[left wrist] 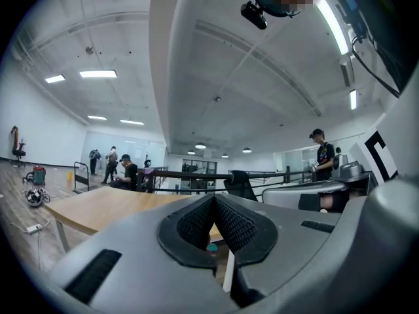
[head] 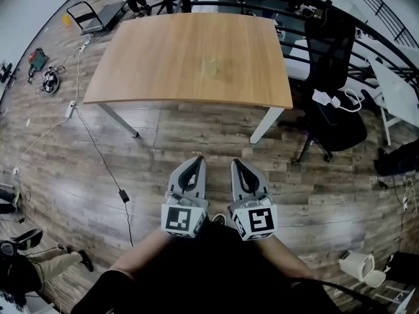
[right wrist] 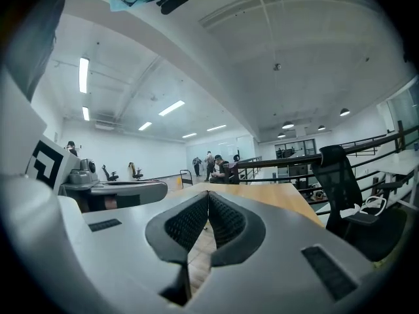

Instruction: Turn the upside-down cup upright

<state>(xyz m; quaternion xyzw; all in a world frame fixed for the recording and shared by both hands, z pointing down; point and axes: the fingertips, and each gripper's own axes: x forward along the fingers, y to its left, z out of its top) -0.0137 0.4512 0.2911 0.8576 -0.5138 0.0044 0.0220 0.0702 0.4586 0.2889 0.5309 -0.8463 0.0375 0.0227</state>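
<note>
In the left gripper view we see the left gripper (left wrist: 213,198) with its dark ribbed pads (left wrist: 196,224) pressed tip to tip and nothing between them. The right gripper view shows the right gripper (right wrist: 208,195) closed the same way, also empty. Both sit side by side near our body, above the brown wood-plank floor (head: 196,136).

Only the head view shows us the top of the light wooden rectangular table (head: 150,57) ahead. Near its middle, well apart from both grippers, stands the small pale translucent cup (head: 209,67). It looks faintly yellow-green, almost blending into the wood, and we cannot tell which end is up.

The gripper views show the table edge-on, with ceiling strip lights (left wrist: 98,74) and seated people (left wrist: 124,172) beyond. A black office chair (head: 334,77) stands at the table's right.
</note>
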